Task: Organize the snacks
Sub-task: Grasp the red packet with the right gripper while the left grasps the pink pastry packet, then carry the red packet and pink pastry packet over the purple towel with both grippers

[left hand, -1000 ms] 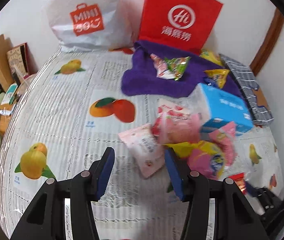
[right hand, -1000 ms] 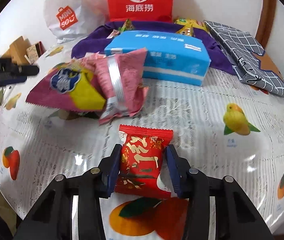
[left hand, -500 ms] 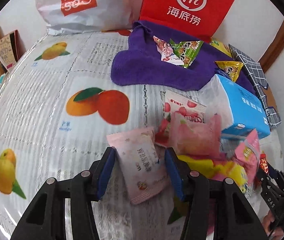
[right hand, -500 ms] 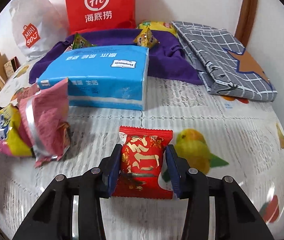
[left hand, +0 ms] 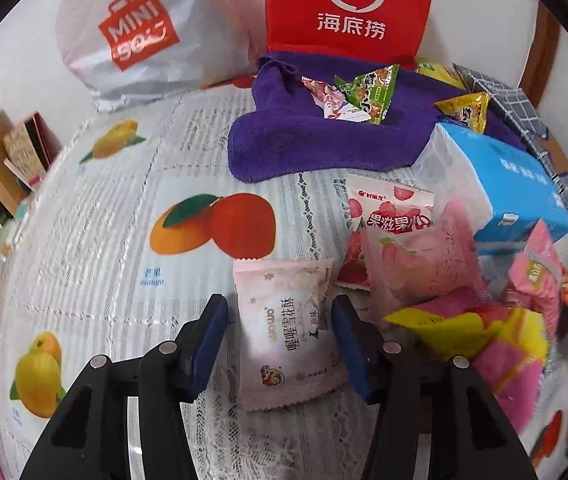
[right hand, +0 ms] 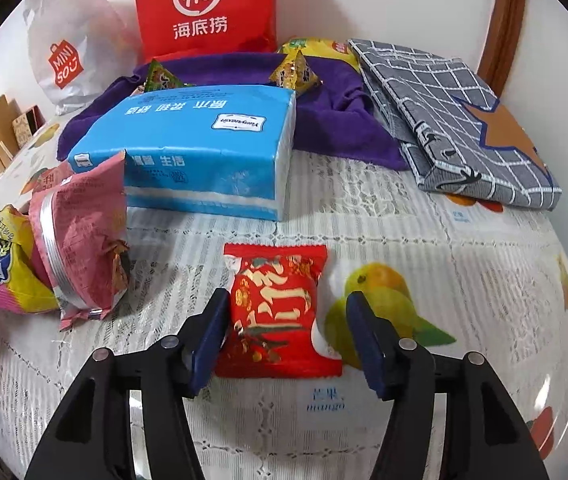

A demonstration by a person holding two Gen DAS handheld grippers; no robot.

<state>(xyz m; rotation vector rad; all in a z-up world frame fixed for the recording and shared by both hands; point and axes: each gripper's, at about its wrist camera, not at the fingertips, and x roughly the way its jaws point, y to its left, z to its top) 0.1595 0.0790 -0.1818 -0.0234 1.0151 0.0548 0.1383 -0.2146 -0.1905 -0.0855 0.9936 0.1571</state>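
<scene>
In the left wrist view my left gripper [left hand: 277,334] is open around a pale pink snack packet [left hand: 288,332] lying on the tablecloth; its fingers stand either side, apart from it. A pile of pink and yellow snack bags [left hand: 464,312] lies to its right. In the right wrist view my right gripper [right hand: 288,330] is open, and a red snack packet [right hand: 277,312] lies on the table between its fingers. The left finger [right hand: 209,332] is next to the packet; the right finger stands clear. Several small snacks [left hand: 360,88] lie on a purple towel [left hand: 324,136].
A blue tissue pack [right hand: 203,148] stands mid-table. A red bag [right hand: 203,4] and a white Miniso bag [left hand: 139,36] lean on the back wall. A folded grey checked cloth [right hand: 452,116] lies at the back right. Pink and yellow bags [right hand: 55,240] lie left of the right gripper.
The right gripper has opened and let go of the red packet, which now rests on the table. The left gripper has moved forward so the pale pink packet lies between its open fingers.
</scene>
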